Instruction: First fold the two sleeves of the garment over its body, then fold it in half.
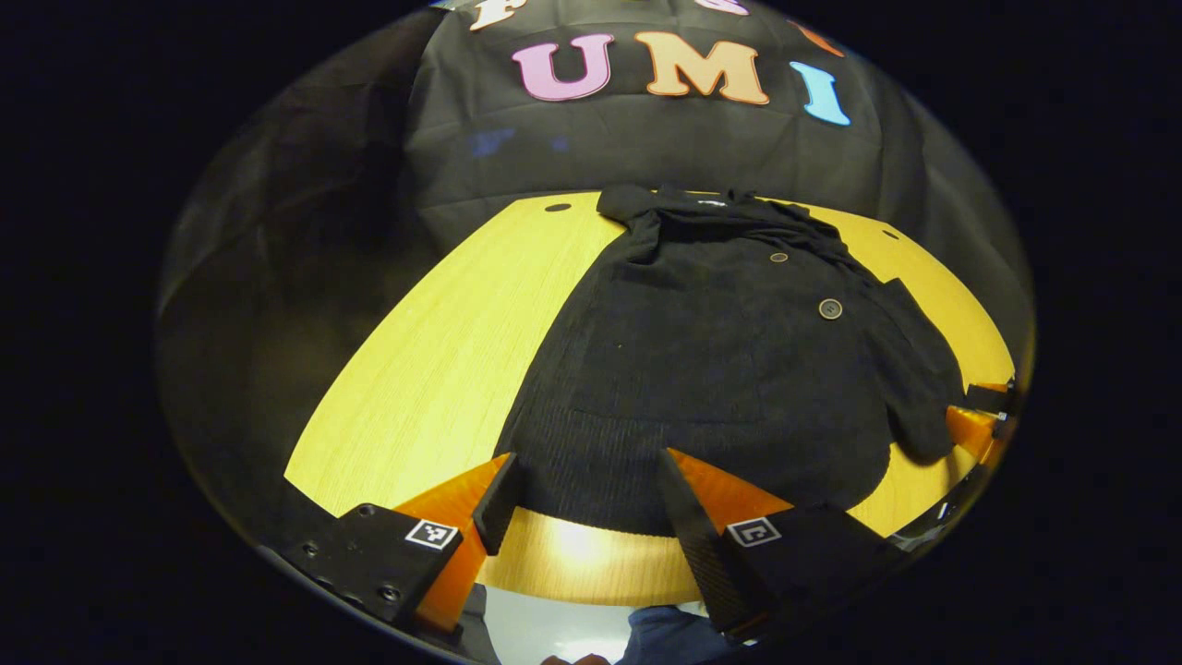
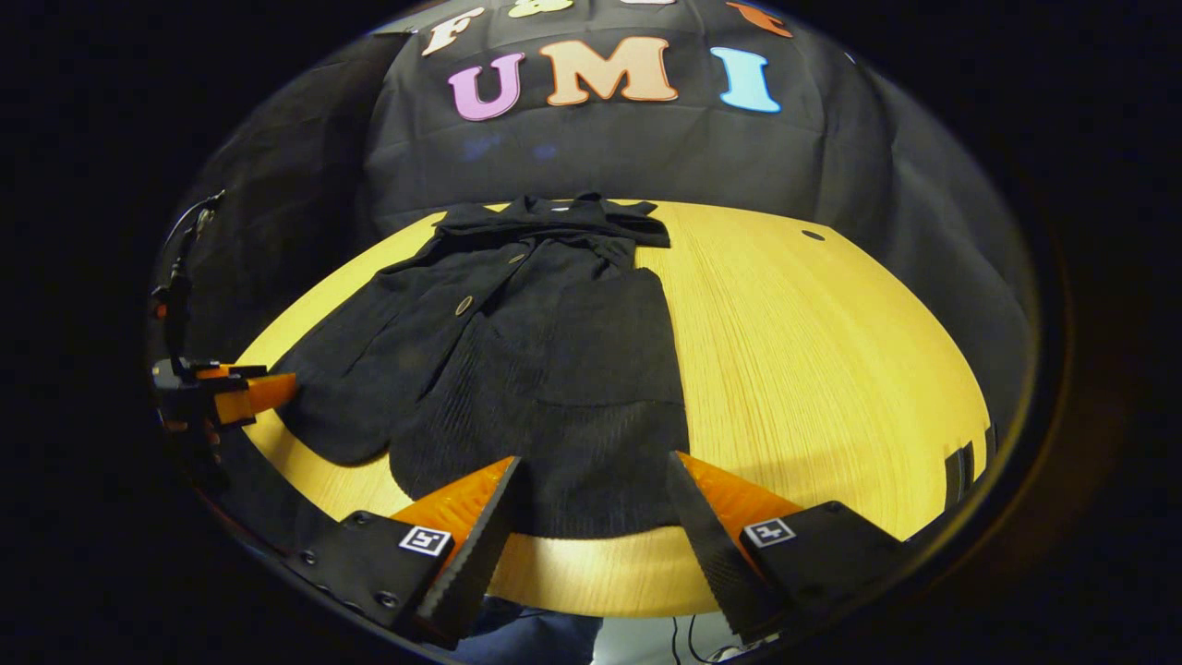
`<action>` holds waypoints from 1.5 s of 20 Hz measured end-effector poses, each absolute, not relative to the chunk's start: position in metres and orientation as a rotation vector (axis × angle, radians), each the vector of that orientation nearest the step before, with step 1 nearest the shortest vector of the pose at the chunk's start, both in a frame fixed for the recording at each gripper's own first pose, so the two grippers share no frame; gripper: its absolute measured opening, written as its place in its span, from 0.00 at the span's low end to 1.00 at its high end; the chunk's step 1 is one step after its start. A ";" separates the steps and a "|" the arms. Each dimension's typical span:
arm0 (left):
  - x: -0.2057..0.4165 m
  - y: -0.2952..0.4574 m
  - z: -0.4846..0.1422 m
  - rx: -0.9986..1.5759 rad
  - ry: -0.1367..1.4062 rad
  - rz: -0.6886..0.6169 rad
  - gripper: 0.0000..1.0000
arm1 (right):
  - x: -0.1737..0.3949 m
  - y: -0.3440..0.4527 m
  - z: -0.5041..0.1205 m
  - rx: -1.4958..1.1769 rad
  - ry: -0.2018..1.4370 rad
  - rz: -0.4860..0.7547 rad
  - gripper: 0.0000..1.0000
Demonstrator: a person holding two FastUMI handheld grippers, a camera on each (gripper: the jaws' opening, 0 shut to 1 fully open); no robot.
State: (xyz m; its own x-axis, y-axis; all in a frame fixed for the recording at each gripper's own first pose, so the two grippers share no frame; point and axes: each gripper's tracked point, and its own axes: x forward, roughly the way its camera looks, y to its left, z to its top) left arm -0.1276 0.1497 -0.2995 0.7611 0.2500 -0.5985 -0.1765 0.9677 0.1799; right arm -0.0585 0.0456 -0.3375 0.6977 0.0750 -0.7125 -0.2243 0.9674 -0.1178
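Both grippers hang open above the near table [image 1: 416,369] edge, gripping nothing: the left gripper [image 1: 586,517] over the hem on its side, the right gripper [image 2: 591,517] likewise. A dark jacket [image 1: 720,369] lies flat, collar far. One sleeve [image 1: 910,369] looks folded over the body, so sleeve-folding seems nearly done; next, I judge, pinch the hem corners and carry them to the collar.

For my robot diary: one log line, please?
garment: flat on table | left gripper: open | right gripper: open
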 end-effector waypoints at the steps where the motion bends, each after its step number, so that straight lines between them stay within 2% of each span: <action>1: -0.126 0.148 -0.299 0.124 0.659 0.230 0.90 | -0.061 0.047 -0.339 -0.200 0.777 0.162 0.99; 2: -0.125 0.145 -0.302 0.118 0.653 0.225 0.90 | -0.060 0.049 -0.339 -0.194 0.775 0.165 0.98; 4: -0.126 0.144 -0.303 0.056 0.645 0.234 0.81 | -0.062 0.055 -0.341 -0.189 0.773 0.173 0.87; 5: -0.124 0.144 -0.302 0.031 0.645 0.237 0.75 | -0.064 0.059 -0.343 -0.190 0.775 0.177 0.74; 8: -0.126 0.135 -0.306 0.021 0.691 0.176 0.72 | -0.067 0.071 -0.344 -0.193 0.777 0.183 0.38; 9: -0.125 0.134 -0.306 0.019 0.696 0.159 0.63 | -0.068 0.071 -0.345 -0.192 0.779 0.176 0.26; 10: -0.124 0.131 -0.305 0.018 0.698 0.137 0.55 | -0.067 0.072 -0.344 -0.185 0.782 0.171 0.26; 11: -0.123 0.128 -0.306 0.016 0.694 0.121 0.40 | -0.069 0.076 -0.345 -0.165 0.788 0.176 0.26; 13: -0.122 0.126 -0.306 0.012 0.682 0.114 0.08 | -0.070 0.077 -0.345 -0.135 0.796 0.155 0.15; 15: -0.120 0.124 -0.308 0.030 0.685 0.106 0.00 | -0.072 0.081 -0.344 -0.121 0.810 0.142 0.16; 16: -0.119 0.125 -0.307 0.032 0.689 0.098 0.00 | -0.073 0.084 -0.345 -0.112 0.825 0.142 0.10; 18: -0.119 0.127 -0.305 0.009 0.701 0.087 0.00 | -0.076 0.090 -0.346 -0.128 0.839 0.151 0.10; 19: -0.118 0.128 -0.307 -0.008 0.712 0.083 0.00 | -0.078 0.089 -0.344 -0.144 0.844 0.150 0.05; 30: -0.115 0.133 -0.306 -0.077 0.785 0.038 0.00 | -0.071 0.093 -0.324 -0.140 0.844 0.132 0.05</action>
